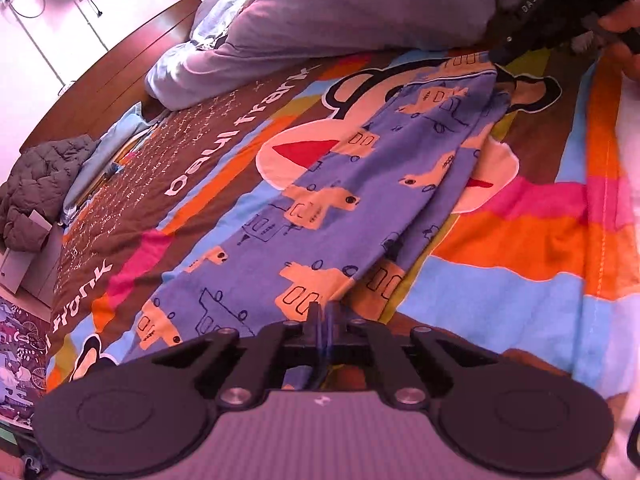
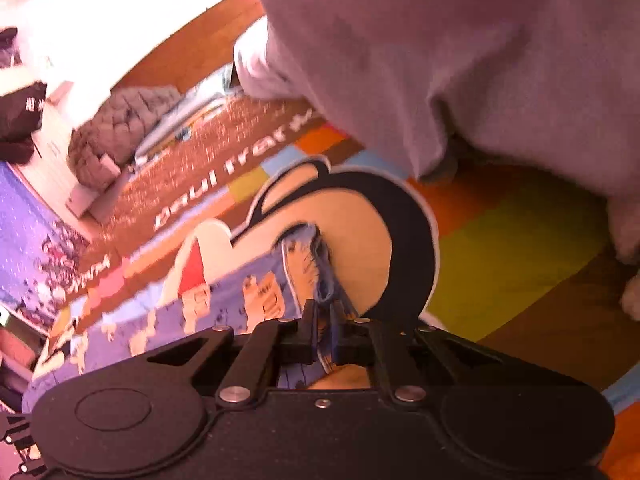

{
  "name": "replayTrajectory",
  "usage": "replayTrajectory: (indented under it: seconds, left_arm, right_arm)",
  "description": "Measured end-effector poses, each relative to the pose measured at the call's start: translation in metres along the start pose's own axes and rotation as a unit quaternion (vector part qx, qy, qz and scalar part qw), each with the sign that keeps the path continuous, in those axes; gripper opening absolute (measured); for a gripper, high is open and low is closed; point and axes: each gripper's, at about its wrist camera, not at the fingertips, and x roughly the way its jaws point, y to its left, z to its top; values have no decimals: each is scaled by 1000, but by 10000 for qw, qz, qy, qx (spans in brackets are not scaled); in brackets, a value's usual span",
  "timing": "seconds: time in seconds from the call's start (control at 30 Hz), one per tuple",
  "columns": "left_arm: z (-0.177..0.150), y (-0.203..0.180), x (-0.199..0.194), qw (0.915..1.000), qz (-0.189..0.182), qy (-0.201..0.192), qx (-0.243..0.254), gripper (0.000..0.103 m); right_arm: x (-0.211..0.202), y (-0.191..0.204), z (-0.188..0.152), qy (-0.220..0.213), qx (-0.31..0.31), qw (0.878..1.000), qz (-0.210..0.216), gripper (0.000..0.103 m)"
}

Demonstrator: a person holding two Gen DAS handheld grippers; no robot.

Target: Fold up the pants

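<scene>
The pants (image 1: 340,184) — blue with tan printed shapes — lie stretched in a long band across the middle of the bedspread (image 1: 520,272), one layer folded over another along the band's right edge. The left gripper (image 1: 323,316) has its fingers pressed together on the near end of the cloth, a thin fold of blue fabric pinched between them. The right gripper (image 2: 325,314) is likewise clamped on the far end, where a frayed hem bunches up just ahead of its fingertips; that view is blurred, so how many layers it grips is unclear. From the left wrist it shows as a dark body at the far end of the band, toward the grey duvet (image 1: 360,4) heaped along the bedspread's far edge. Bare bedspread lies on both sides of the pants — wider toward the lettered brown strip. A quilted grey jacket (image 1: 40,192) sits at the bed's far left corner.
</scene>
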Motion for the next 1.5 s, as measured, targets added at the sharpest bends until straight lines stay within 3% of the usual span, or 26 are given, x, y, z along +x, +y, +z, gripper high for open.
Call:
replayTrajectory:
  seconds: [0.07,0.27,0.37,0.4,0.83,0.9,1.0,1.27,1.3,1.5]
  left_arm:
    - [0,1,-4,10000,-49,-2,4,1]
    - [-5,-4,4,9998,-98,147,-31,1]
    - [-6,-6,6,9998,-74,180,-91,1]
    - [-6,-6,6,9998,-70,181,-107,1]
    - [-5,-3,7,9993,-97,202,-287,1]
    - [-5,-3,7,9992,-94,194,-338,1]
    - [-5,0,6,9987,-90,185,-474,1]
    - [-2,7,-5,9977,-14,41,-683,2]
    - [-2,7,-4,9977,-41,76,-673,2]
    - [-9,6,11,9946,-211,312,-967,5]
  right_arm:
    - [-9,-1,1,-72,25,10000,-27,0]
    - [-14,-7,-2,88,-80,9999,-125,1]
    - [-5,-9,-4,285,62,9996,-67,22]
    - [-3,-8,-4,315,59,9995,-51,23]
    - [21,-8,-9,390,659,9971,31,23]
    - [23,-11,-8,349,793,9962,59,22]
    - [25,-9,-8,259,724,9970,-5,9]
    - [-1,5,-7,-177,347,9992,-57,6]
    - [-6,7,-5,-196,243,9995,-94,0]
    - [-2,-3,0,140,308,9990,-281,1]
